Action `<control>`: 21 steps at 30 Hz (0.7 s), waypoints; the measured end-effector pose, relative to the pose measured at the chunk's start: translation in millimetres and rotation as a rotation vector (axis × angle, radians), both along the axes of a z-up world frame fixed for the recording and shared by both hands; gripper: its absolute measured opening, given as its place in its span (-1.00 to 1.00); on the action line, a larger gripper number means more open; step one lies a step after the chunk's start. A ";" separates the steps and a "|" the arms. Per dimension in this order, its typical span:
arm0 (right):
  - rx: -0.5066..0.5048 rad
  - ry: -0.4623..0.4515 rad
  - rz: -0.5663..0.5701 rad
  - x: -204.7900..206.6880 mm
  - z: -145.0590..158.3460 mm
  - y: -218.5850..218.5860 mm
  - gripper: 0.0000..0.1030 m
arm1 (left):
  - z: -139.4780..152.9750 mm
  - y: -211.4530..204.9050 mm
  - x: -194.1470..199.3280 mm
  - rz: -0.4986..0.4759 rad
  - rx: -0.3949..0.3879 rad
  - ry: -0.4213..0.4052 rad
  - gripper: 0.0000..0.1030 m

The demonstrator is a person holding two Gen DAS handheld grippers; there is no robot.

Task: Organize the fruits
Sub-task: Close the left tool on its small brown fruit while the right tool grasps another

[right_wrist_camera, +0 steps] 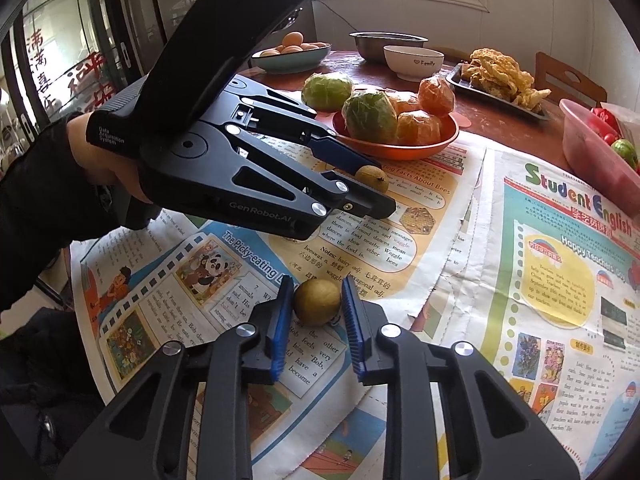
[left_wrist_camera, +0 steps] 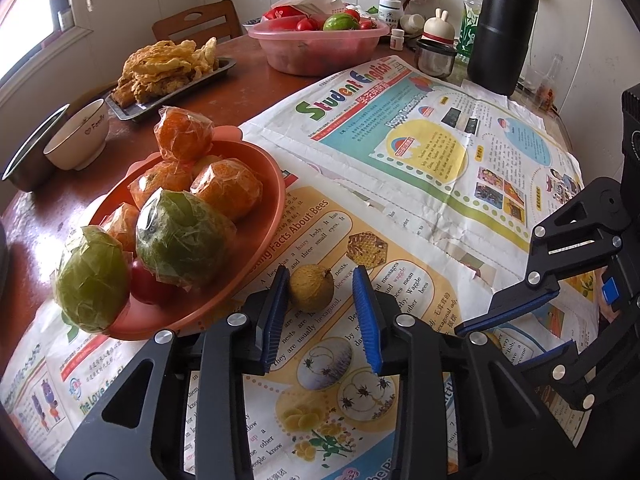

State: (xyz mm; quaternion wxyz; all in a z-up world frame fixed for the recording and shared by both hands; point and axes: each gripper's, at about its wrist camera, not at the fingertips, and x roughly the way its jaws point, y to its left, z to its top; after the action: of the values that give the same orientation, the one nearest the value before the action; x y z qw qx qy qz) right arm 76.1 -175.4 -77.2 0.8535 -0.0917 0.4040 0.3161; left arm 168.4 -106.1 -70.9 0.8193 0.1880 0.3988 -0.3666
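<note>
Low centre of its view, the right gripper [right_wrist_camera: 316,300] is clamped on a small brown fruit [right_wrist_camera: 317,301] lying on newspaper [right_wrist_camera: 460,280]. The left gripper [left_wrist_camera: 321,285] brackets another brown fruit [left_wrist_camera: 311,288], apparently not gripping, beside the orange bowl [left_wrist_camera: 256,236].

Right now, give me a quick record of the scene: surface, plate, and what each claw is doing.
surface: newspaper
plate: orange, holds wrapped oranges and green fruit
left claw: open around a brown fruit beside the plate
right claw: shut on a second fruit on the newspaper
</note>
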 end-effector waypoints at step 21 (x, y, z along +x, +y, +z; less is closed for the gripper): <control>-0.001 -0.013 0.003 -4.3 1.2 -1.0 -0.56 | 3.1 3.1 -5.3 0.003 0.011 -0.018 -0.72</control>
State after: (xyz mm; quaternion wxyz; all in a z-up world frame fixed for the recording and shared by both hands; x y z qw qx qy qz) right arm 71.8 -176.3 -76.0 0.8556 -0.0947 0.3986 0.3165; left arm 163.1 -103.0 -67.8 0.8224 0.1952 0.3937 -0.3614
